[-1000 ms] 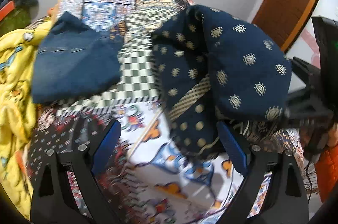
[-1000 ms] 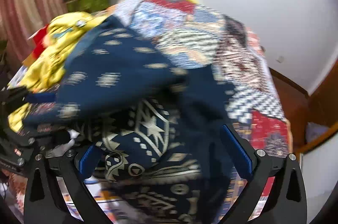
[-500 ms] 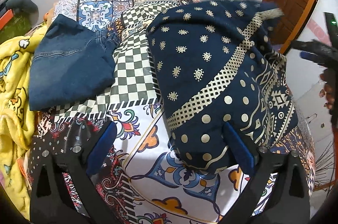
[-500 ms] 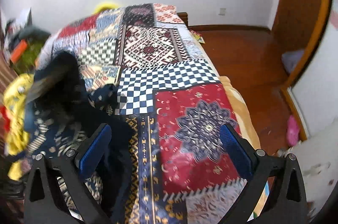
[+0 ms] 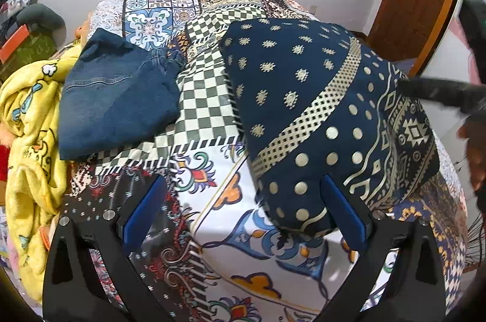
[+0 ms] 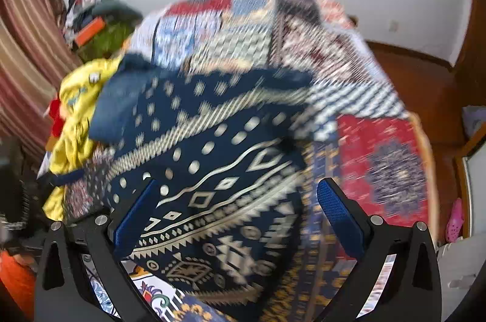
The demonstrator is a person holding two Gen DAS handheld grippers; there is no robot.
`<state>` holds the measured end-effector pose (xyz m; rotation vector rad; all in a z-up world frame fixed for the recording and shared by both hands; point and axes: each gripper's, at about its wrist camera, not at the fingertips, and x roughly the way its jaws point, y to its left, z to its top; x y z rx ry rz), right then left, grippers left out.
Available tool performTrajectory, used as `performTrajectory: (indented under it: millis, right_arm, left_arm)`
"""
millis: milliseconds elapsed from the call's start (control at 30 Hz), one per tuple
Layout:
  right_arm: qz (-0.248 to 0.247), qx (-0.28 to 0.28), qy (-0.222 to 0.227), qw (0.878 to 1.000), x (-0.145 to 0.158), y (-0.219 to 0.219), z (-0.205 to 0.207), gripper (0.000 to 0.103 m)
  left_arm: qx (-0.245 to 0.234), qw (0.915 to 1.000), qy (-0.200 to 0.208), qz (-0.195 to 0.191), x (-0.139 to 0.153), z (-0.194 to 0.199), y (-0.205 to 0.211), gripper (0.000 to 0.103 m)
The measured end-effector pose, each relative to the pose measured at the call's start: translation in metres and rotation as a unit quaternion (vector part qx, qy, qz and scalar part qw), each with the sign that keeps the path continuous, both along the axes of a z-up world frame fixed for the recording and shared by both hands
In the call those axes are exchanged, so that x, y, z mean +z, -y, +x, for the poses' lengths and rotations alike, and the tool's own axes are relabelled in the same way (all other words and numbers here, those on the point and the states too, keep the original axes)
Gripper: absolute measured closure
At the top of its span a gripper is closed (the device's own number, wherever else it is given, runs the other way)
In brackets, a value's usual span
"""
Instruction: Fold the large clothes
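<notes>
Bed: patchwork bedspread (image 5: 209, 115).
Garment: navy patterned cloth (image 5: 319, 115), folded, lengthwise toward headboard.
My left gripper (image 5: 243, 215): spread, empty.
My right gripper (image 6: 237, 215): spread, empty.

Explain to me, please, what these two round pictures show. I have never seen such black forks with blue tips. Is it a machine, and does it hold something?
It is not a machine alone: a person carries a hand-held two-finger gripper in each hand, and a small fisheye camera on each looks forward along the fingers, which is why the pictures are round. One picture comes from the left gripper, the other from the right gripper. Both are open and hold nothing. They look at a bed under a patchwork bedspread. On it lies a folded navy patterned garment, and to its left, apart from it, folded blue jeans. A yellow blanket is heaped at the left edge. The right picture is blurred by motion.
</notes>
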<state>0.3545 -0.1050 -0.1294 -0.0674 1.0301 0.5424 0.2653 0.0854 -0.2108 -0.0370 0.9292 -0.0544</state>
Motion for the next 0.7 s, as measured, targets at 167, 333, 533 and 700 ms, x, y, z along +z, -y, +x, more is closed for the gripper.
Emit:
performTrajectory:
  millis: [167,333,533,700]
  right_arm:
    - [-0.005,-0.019,-0.069,0.997,-0.051,0.008,-0.01,0.0]
    - [-0.01,-0.039,-0.111,0.993,-0.066,0.049,-0.027,0.0]
    - [-0.014,-0.042,-0.103,0.994,-0.049,0.086,-0.042,0.0]
    - [0.0,-0.052,-0.058,0.997,-0.021,0.094,-0.038,0.0]
  left_arm:
    - [0.006,0.9999,-0.009,0.002,-0.007,-0.009,-0.012,0.001]
    - [0.025,0.9981,-0.046,0.032,-0.023,-0.018,-0.026,0.001]
    - [0.03,0.9963,-0.052,0.062,-0.022,-0.03,-0.037,0.001]
    - [0.034,0.9979,-0.004,0.054,0.018,-0.021,-0.039,0.001]
